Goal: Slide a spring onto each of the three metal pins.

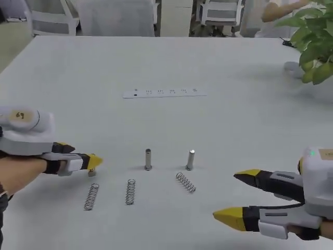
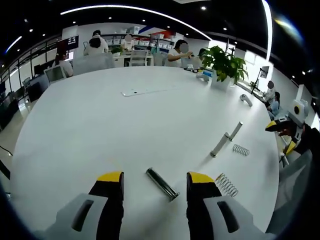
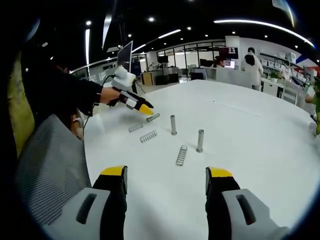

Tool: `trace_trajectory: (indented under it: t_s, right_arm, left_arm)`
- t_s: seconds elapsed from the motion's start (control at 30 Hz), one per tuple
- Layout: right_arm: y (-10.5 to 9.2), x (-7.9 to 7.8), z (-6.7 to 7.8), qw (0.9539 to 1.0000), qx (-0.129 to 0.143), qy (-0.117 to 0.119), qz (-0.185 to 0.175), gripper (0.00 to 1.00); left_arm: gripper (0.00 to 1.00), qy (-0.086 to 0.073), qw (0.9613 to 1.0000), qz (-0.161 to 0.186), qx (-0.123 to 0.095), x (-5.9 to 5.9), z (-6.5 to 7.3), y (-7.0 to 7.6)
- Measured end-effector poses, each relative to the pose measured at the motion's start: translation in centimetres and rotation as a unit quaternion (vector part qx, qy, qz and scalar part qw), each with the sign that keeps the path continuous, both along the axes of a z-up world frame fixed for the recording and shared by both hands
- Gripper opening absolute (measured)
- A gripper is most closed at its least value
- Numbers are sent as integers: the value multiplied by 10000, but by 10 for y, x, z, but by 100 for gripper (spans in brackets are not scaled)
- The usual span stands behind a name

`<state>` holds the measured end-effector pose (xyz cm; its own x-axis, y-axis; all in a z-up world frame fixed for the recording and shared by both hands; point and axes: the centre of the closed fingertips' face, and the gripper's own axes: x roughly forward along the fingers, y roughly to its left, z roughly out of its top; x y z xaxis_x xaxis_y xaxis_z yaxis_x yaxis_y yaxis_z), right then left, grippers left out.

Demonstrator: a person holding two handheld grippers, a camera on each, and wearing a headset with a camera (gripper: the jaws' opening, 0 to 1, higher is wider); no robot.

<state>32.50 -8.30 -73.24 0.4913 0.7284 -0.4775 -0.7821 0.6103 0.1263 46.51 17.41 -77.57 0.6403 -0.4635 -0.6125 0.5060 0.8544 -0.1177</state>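
Head view: left gripper (image 1: 95, 162) hides most of one pin (image 2: 162, 184) (plant (image 1: 312, 47) cut by edge).

we log the bench (image 1: 208, 67) as pale grey-white, unpatterned. pins (image 1: 148, 159) shiny silver. springs (image 1: 130, 191) silver-grey, ringed coils. left gripper (image 1: 93, 162) and right gripper (image 1: 226, 195): yellow tips on black jaws, light grey shells. power strip (image 1: 164, 93) white, small dark marks. plant (image 1: 312, 47) green.

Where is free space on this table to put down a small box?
Free: the wide band between the power strip and the two upright pins; also the table beyond it. Crowded: around the pins and three springs, between left gripper and right gripper.
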Motion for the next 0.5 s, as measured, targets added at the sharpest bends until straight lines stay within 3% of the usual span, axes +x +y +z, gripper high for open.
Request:
trace_trajectory:
  t_s: [0.5]
  right_arm:
    - [1, -1, -2, 10000, 6, 22, 21, 62]
  left_arm:
    - [38, 299, 9993, 0, 217, 4, -7, -1]
